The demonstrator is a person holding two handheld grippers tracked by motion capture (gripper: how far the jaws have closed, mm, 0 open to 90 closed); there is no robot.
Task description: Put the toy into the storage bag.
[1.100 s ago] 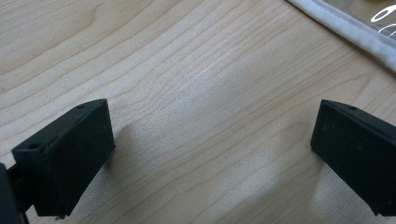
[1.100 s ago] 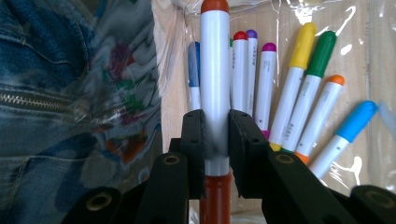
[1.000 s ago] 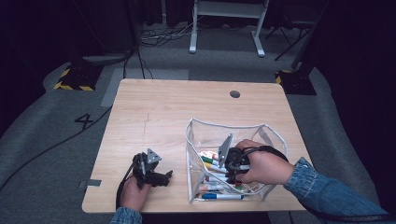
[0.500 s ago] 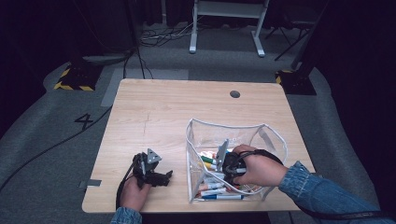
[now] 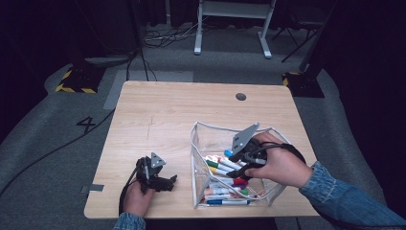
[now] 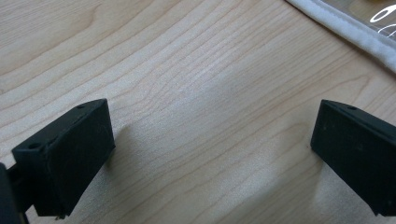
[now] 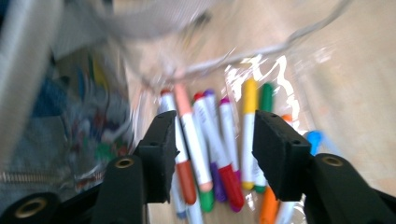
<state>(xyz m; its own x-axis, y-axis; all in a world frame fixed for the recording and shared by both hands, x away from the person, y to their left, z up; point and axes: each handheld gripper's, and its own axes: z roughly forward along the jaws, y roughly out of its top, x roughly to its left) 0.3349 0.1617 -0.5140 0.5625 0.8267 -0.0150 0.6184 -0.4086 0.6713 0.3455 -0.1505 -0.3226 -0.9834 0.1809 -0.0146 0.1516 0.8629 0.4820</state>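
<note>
A clear plastic pouch [image 5: 197,143] with a white trim stands open on the wooden table [image 5: 182,115], holding several coloured markers [image 5: 225,165]. My right gripper [image 5: 238,165] is inside the pouch just above the markers. Its jaws have just been opening and now stand apart with nothing clamped between them. In the blurred right gripper view the right gripper [image 7: 212,126] hovers over the markers [image 7: 219,140] lying on the pouch floor. My left gripper [image 5: 169,181] rests on the table left of the pouch. Its jaws [image 6: 210,154] are wide apart over bare wood.
The pouch's white trim [image 6: 355,28] sits just ahead of the left gripper. A round cable hole [image 5: 241,96] lies at the table's far right. Bare wood stretches across the table's far and left parts. The front edge [image 5: 158,215] is close to both hands.
The right hand has lifted a little inside the pouch and its jaws have gone from shut to apart. The left hand and its gripper have stayed still.
</note>
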